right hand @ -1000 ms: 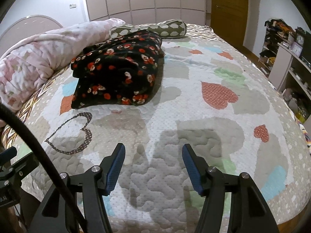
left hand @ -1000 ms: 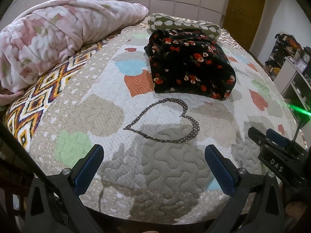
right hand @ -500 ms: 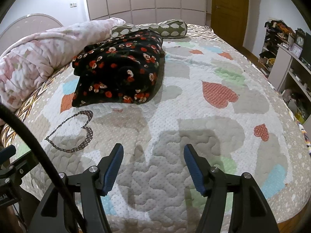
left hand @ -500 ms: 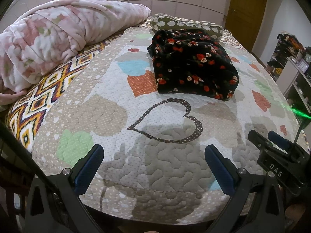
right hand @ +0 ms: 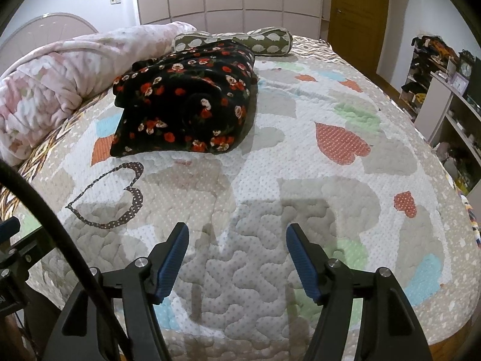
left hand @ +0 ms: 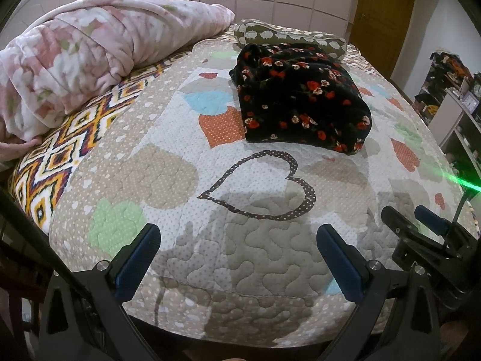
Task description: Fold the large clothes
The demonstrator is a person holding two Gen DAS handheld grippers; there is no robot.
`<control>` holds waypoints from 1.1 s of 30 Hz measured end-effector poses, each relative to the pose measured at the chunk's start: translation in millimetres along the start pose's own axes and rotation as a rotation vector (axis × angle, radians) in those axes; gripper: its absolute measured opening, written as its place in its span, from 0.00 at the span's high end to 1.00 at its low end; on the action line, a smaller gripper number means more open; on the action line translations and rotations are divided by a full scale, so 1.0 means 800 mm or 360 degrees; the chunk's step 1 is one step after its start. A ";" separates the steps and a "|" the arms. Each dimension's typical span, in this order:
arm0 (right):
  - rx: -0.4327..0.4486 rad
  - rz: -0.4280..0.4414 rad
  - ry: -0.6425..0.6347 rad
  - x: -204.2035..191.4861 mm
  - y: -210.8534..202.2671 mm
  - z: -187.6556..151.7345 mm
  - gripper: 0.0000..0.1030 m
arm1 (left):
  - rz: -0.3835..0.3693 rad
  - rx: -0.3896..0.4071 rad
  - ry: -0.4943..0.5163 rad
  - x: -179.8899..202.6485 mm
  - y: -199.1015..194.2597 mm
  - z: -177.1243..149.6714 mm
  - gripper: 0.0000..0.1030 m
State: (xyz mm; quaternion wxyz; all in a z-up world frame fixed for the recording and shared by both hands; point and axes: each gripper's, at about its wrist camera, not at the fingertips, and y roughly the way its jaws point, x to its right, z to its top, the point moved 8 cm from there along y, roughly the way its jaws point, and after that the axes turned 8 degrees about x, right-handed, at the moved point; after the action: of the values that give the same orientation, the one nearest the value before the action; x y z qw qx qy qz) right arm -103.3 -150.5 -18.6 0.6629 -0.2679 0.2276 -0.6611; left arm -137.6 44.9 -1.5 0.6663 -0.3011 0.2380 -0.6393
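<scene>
A black garment with red and white flowers (left hand: 303,102) lies folded in a thick bundle on the heart-patterned quilt (left hand: 240,255) of the bed, toward the far side. It also shows in the right wrist view (right hand: 186,102), at the left. My left gripper (left hand: 239,249) is open and empty above the near edge of the bed, well short of the garment. My right gripper (right hand: 237,254) is open and empty, also over the near part of the quilt (right hand: 300,180). The right gripper's body shows in the left wrist view (left hand: 427,240).
A rolled pink floral blanket (left hand: 90,51) lies along the left side of the bed. A green bolster pillow (right hand: 261,42) lies at the head. Shelves with clutter (right hand: 451,90) stand to the right. A wooden door (right hand: 357,9) and wardrobe are behind.
Both grippers have drifted slightly, so the bed and garment sit a little lower and nearer in view. The garment has not moved and both grippers stay open.
</scene>
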 end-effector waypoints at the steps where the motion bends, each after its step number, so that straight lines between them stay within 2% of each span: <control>1: 0.0000 -0.0003 -0.0004 0.001 0.000 0.000 0.30 | 0.0001 -0.0001 0.0000 -0.001 0.000 0.000 0.00; 7: -0.0006 -0.0060 -0.0042 0.001 0.001 -0.002 0.29 | 0.0021 -0.0008 -0.0036 -0.007 0.003 -0.001 0.00; 15: 0.0026 -0.0188 -0.0187 -0.003 -0.006 0.002 0.24 | 0.0037 -0.0015 -0.0051 -0.013 0.003 -0.001 0.00; 33: -0.0017 -0.0199 -0.0205 -0.003 -0.001 -0.003 0.23 | 0.0047 -0.0012 -0.0050 -0.012 0.004 -0.001 0.00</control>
State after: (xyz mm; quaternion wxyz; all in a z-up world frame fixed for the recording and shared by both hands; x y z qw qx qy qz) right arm -105.6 -148.3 -20.4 0.6321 -0.3271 0.1709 -0.6814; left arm -136.4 54.6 -4.9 0.6781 -0.3102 0.2343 -0.6238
